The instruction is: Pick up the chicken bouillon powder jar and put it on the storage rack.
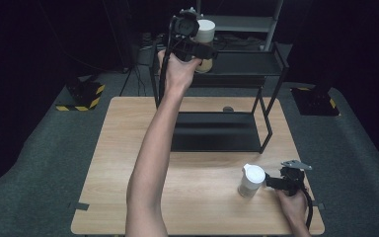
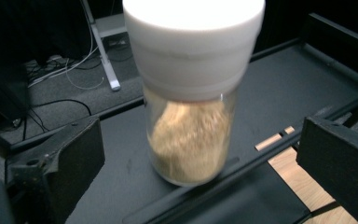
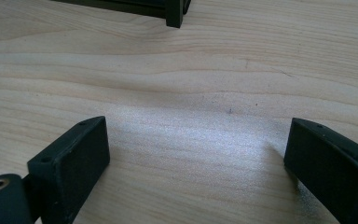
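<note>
Though its lid top is cropped in the left gripper view, the jar [image 2: 191, 116] with tan powder stands on the rack's top shelf [image 2: 279, 88] between the left gripper's [image 2: 191, 172] spread fingers, untouched. Right gripper [image 3: 198, 158] fingers spread over bare worktop [image 3: 177, 79], second white-lidded jar [image 1: 251, 180] just beside them, contents unclear.
</note>
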